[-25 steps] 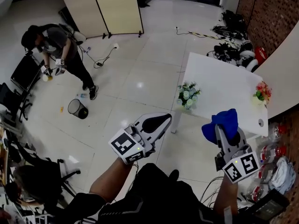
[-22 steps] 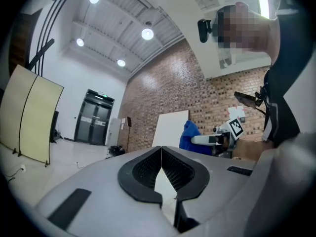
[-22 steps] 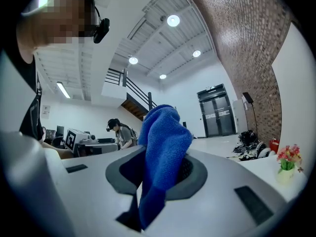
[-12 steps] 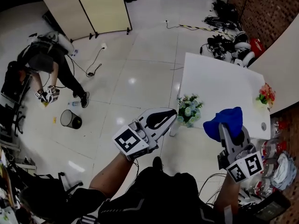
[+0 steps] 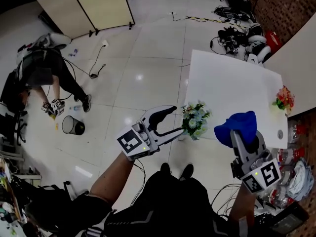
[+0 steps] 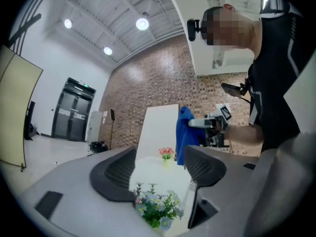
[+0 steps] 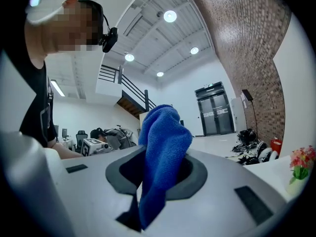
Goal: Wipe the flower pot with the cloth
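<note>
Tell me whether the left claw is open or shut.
Open. Left claw shows jaws apart, just been opening, nothing between them; the flower pot stands ahead.

Tabletop (image 5: pixel 232 83): white, mostly bare, right of centre in the head view, running toward the upper right
Near left corner: flower pot (image 5: pixel 195 123) with white and blue blooms, upright at the very edge
Right edge: small pot of pink and red flowers (image 5: pixel 284 98), upright, well apart from the first
Lower right corner: small round dark spot (image 5: pixel 280 134), too small to tell what
Floor (image 5: pixel 148 58): pale glossy tiles
Floor, left: dark waste bin (image 5: pixel 73 126), loose cables (image 5: pixel 96 65)
Floor, upper left: folding screen (image 5: pixel 94 4)
Floor, upper right: heap of dark gear (image 5: pixel 242 31) beyond the tabletop
</note>
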`<control>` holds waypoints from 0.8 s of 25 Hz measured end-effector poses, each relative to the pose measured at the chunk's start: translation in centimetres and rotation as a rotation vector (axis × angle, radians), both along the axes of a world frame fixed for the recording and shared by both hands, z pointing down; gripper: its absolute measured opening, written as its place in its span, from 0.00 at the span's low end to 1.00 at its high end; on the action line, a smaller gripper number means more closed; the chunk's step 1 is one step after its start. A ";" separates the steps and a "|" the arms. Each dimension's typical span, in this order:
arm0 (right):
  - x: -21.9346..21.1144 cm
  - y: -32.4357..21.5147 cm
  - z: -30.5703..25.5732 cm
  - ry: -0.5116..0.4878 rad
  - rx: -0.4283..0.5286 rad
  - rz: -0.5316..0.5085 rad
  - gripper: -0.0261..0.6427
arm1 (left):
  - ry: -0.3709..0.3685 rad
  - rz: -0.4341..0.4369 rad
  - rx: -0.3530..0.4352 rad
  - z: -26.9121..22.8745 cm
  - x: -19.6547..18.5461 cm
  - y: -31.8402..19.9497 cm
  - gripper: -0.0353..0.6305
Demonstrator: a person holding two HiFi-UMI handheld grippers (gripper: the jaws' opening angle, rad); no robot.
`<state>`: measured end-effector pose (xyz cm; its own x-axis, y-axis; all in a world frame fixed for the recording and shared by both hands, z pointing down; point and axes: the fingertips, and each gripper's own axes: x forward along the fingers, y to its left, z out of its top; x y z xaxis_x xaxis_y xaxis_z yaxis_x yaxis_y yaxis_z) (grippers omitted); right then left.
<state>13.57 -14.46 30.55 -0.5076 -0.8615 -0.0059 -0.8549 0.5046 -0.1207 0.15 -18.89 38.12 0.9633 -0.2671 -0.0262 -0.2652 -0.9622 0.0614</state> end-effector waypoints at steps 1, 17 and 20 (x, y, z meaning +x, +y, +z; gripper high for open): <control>0.4 -0.2 0.2 0.001 -0.001 -0.010 0.16 | -0.028 0.029 0.001 1.1 0.5 0.0 0.57; 3.3 -2.9 11.7 0.085 -0.081 0.009 0.16 | -0.240 0.377 0.031 22.5 3.8 -4.0 0.95; 4.3 -3.0 13.7 0.097 -0.092 0.037 0.16 | -0.250 0.415 0.048 25.5 4.8 -4.7 0.95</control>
<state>17.85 -17.48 44.27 -0.4702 -0.8742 0.1214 -0.8825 0.4635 -0.0804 4.97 -23.59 63.61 0.9666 0.1363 0.2168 0.1401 -0.9901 -0.0020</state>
